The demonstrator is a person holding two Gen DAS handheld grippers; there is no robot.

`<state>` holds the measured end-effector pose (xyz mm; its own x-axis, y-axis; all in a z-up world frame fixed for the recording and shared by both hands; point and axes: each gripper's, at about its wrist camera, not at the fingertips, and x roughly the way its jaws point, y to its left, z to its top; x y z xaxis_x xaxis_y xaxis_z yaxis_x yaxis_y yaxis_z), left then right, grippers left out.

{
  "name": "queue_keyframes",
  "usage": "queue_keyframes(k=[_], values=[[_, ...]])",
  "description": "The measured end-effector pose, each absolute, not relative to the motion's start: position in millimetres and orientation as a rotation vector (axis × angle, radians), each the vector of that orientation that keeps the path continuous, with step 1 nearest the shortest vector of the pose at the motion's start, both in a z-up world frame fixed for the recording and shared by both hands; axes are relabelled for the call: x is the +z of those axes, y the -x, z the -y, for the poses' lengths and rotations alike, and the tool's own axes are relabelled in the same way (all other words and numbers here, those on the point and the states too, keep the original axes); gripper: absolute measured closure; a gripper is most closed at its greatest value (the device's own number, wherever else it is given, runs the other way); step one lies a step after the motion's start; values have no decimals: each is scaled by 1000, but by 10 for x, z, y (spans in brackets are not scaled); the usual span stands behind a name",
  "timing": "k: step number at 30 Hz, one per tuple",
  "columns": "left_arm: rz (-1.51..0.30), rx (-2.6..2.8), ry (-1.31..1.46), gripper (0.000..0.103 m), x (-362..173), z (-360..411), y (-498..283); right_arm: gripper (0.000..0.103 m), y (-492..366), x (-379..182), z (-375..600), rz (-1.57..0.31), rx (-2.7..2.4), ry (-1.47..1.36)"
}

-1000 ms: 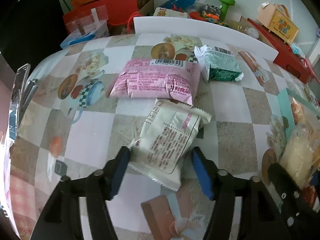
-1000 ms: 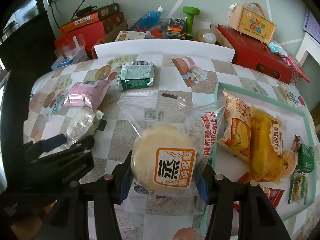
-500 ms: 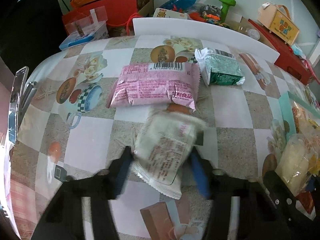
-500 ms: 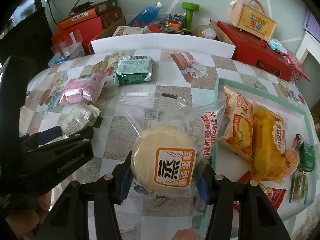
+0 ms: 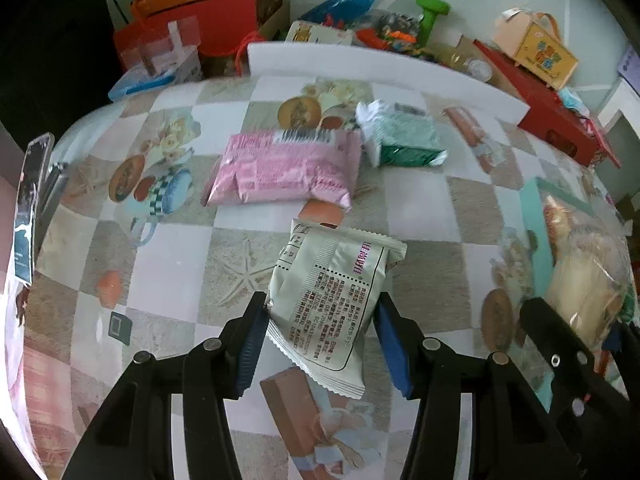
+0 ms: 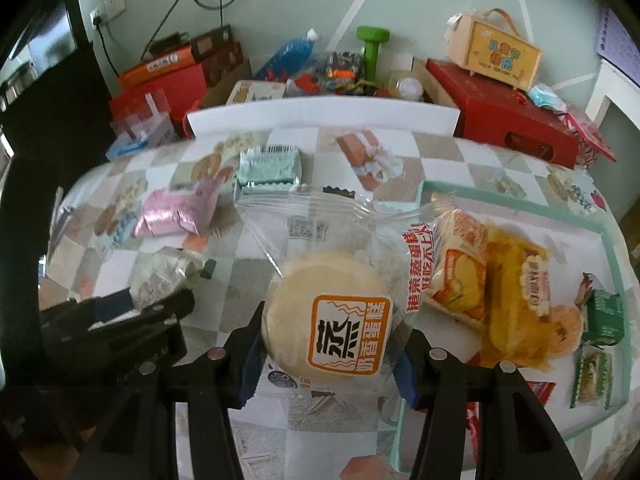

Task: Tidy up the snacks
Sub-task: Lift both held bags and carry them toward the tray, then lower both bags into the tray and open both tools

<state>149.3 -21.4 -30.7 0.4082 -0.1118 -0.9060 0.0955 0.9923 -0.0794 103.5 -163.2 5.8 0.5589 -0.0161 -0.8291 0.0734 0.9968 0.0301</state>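
Grip newly made: left gripper now pinching white snack packet, where a second ago its jaws were standing wider around it.
Packet is tilting up off the tablecloth, so transfer toward the tray is likely starting; right gripper is pinching the steamed cake bag; pink packet and green packet are lying farther back.

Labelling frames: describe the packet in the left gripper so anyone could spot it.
On the checkered tablecloth, nearest the camera, the left gripper is clamped on a pale grey-white packet. Unlike the pink packet and green packet beyond, it shows dense black print.
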Motion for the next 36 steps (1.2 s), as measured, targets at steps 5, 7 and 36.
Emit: queue_keyframes(k=[5,7,36], values=[[-1092,-169,28,48,-70,295,-1405,46,-968,228,1748,-930,-62,-96],[-1066,-180,24,48,35,342,-1372,46,-934,318,1836,-905,-72,-115],[-1026,-494,-140,48,163,2324,-1466,46,-502,362,3929,-781,-447,-388]])
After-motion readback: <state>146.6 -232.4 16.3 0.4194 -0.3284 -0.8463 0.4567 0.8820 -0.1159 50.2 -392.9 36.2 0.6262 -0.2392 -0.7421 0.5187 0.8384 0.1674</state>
